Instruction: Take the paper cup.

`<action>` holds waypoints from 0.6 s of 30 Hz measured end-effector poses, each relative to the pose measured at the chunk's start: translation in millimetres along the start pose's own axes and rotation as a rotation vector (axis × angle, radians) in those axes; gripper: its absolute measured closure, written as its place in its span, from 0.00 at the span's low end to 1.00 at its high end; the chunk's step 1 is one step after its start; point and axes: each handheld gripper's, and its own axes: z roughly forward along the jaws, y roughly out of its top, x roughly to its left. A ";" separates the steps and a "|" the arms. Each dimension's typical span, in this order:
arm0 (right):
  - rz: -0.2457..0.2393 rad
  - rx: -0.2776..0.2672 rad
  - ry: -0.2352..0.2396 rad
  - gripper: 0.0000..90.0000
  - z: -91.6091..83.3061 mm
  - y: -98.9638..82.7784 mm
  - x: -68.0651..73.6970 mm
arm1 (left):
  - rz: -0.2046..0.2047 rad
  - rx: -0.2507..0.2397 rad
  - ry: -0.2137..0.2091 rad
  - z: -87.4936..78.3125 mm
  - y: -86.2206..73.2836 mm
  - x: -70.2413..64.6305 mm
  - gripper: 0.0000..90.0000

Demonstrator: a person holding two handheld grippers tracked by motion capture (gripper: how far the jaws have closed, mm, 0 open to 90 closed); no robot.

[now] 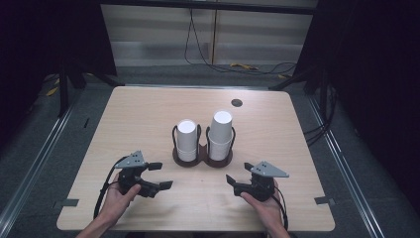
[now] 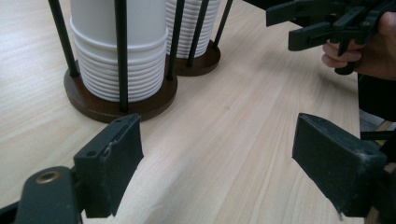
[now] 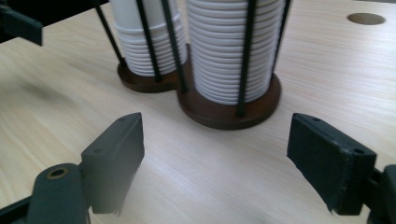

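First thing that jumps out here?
Two stacks of white paper cups, upside down in a dark brown wooden twin holder with black wire posts, mid-table; the right stack is taller. Nearer the person, the left tongs and right tongs hover open, empty, pointing inward.

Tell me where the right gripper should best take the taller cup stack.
Probably the top cup of the taller stack, gripped across its sides where it rises clear of the holder's black rods. Come from above: lower down, the rods cage the cups. The right gripper is open and empty.
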 end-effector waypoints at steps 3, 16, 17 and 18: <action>-0.019 0.008 0.028 0.21 1.5 0.1 4.3 | 0.012 -0.001 0.000 -0.1 1.0 0.1 0.18; -0.029 0.020 0.070 0.22 -1.9 2.1 4.2 | 0.031 0.010 -0.036 1.8 17.4 2.3 0.18; -0.029 0.031 0.066 0.21 -1.4 2.0 4.8 | 0.041 0.014 -0.031 2.3 18.3 0.4 0.18; -0.039 0.038 0.079 0.21 -0.4 1.6 6.6 | 0.053 0.022 -0.028 3.0 19.5 -1.7 0.18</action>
